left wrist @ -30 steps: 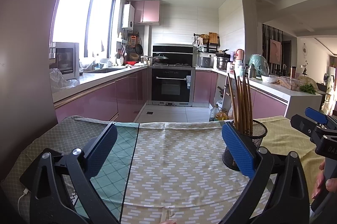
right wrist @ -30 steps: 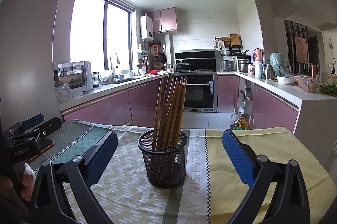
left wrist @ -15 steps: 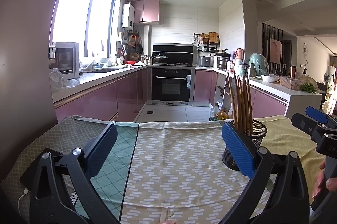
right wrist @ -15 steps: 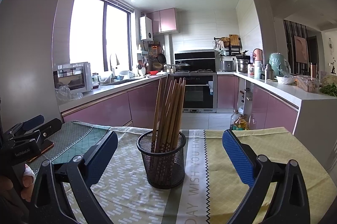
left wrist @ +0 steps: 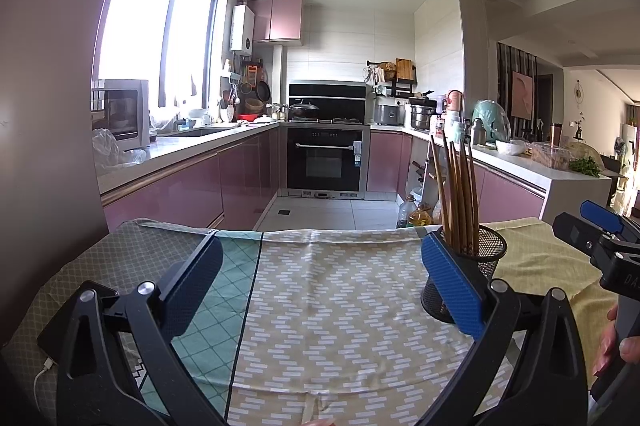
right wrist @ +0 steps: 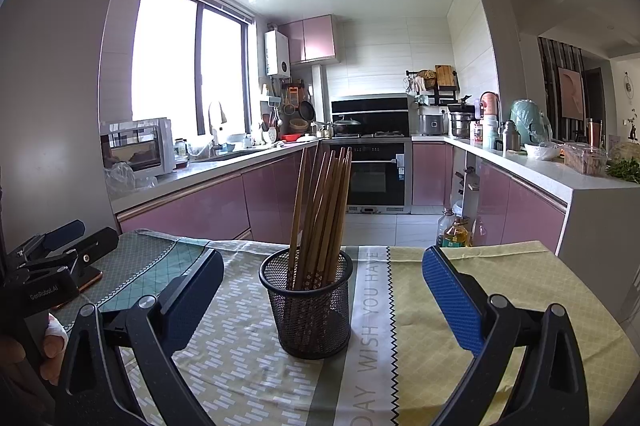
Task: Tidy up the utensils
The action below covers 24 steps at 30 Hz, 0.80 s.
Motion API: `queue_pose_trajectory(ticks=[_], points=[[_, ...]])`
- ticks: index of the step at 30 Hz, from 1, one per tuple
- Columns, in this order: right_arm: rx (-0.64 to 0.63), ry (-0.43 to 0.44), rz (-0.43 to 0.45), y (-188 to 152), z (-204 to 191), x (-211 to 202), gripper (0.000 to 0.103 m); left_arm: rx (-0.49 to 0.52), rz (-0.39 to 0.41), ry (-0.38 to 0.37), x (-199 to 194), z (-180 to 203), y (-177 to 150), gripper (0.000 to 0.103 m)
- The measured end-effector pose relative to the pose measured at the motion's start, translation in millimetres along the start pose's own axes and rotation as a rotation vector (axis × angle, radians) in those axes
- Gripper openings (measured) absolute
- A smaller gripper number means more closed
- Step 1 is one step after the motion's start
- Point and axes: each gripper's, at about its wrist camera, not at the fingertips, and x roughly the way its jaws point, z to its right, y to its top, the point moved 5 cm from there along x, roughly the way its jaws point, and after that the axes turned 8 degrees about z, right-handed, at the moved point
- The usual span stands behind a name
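A black mesh cup point(right wrist: 310, 306) full of several brown wooden chopsticks point(right wrist: 320, 210) stands upright on the cloth-covered table. In the right wrist view it sits just ahead of my right gripper point(right wrist: 322, 290), whose jaws are wide open and empty on either side of it. In the left wrist view the cup point(left wrist: 486, 266) stands partly behind the right blue finger, with the chopsticks point(left wrist: 456, 194) rising above it. My left gripper point(left wrist: 320, 278) is wide open and empty over bare cloth. The right gripper also shows at the far right of the left wrist view point(left wrist: 600, 226).
The table point(left wrist: 332, 306) carries patterned cloths in grey, teal, beige and yellow. A phone with a cable point(left wrist: 52, 342) lies at its left edge. Beyond the far edge are pink kitchen cabinets, an oven point(left wrist: 326, 162) and oil bottles point(right wrist: 454, 230) on the floor.
The right wrist view has drifted slightly, so the cup sits a little more to the left and lower. The left gripper has barely moved. Both jaws stay open.
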Motion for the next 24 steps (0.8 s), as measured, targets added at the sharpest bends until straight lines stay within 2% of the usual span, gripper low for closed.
queue_pose_trajectory(ticks=[24], points=[[0.004,-0.007,0.003,0.3,0.0,-1.4,0.096,0.002,-0.005,-0.001,-0.2,1.9,-2.5,0.098]])
